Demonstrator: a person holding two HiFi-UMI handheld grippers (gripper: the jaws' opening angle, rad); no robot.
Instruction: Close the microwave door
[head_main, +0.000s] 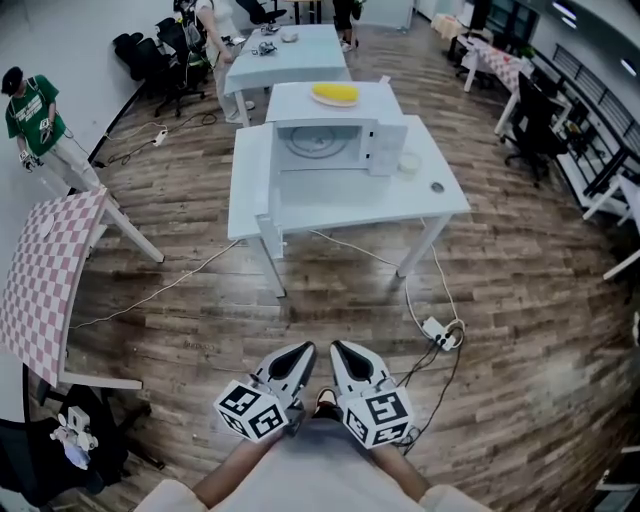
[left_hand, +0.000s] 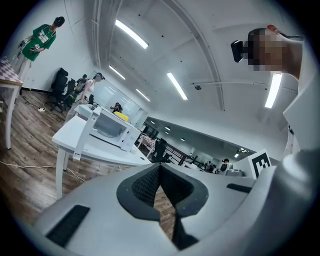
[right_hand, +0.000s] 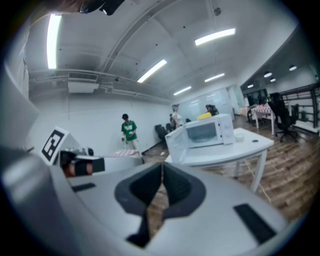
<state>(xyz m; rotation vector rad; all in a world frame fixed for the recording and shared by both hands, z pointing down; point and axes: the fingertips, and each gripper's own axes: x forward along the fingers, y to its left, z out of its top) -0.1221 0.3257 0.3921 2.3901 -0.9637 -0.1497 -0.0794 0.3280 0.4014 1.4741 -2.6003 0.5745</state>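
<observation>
A white microwave (head_main: 335, 140) stands on a white table (head_main: 440, 205) far ahead of me, its door (head_main: 252, 172) swung wide open to the left. Something yellow (head_main: 335, 94) lies on its top. My left gripper (head_main: 304, 349) and right gripper (head_main: 339, 348) are held side by side low in the head view, well short of the table, both shut and empty. The left gripper view shows the microwave (left_hand: 112, 128) far beyond the closed tips of the left gripper (left_hand: 160, 166). In the right gripper view the microwave (right_hand: 204, 132) and its open door (right_hand: 175, 145) sit beyond the right gripper (right_hand: 162, 165).
A small white cup (head_main: 409, 162) sits right of the microwave. A power strip (head_main: 438, 332) and cables lie on the wooden floor between me and the table. A checkered table (head_main: 45, 280) stands at left, a person in green (head_main: 30, 115) beyond it, and another table (head_main: 285, 55) behind.
</observation>
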